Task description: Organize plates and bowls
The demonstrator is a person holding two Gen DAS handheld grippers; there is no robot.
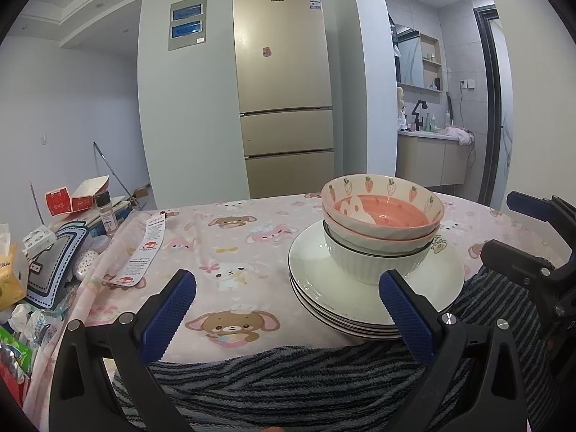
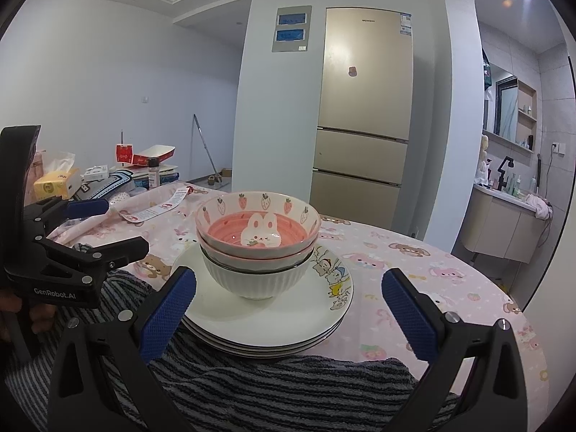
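A tidy tower of crockery stood near the front of a round table draped in a pink cartoon-print cloth (image 2: 414, 259): a stack of plates (image 2: 266, 331), its near edge resting on a grey striped towel (image 2: 270, 385), carried a white ribbed bowl (image 2: 252, 277), and nested in that sat a pink bowl (image 2: 257, 230) painted with strawberries and a rabbit. The left gripper (image 1: 288, 309) hovered low over the towel with its blue-padded fingers spread wide and nothing between them, the stack just ahead and to its right. The right gripper (image 2: 288, 309) was likewise spread wide and empty — the plates lay just in front of it, between its two pads in the view.

The pieces looked like glazed ceramic: stiff, smooth, likely slippery against the pads, and breakable if knocked or dropped. The whole tower would probably be heavy and top-heavy, so it seemed wiser to take one piece at a time — the pink bowl by pinching its rim wall, inside and out, and a plate by its raised lip. A gold refrigerator (image 1: 284, 90) stood beyond the table.
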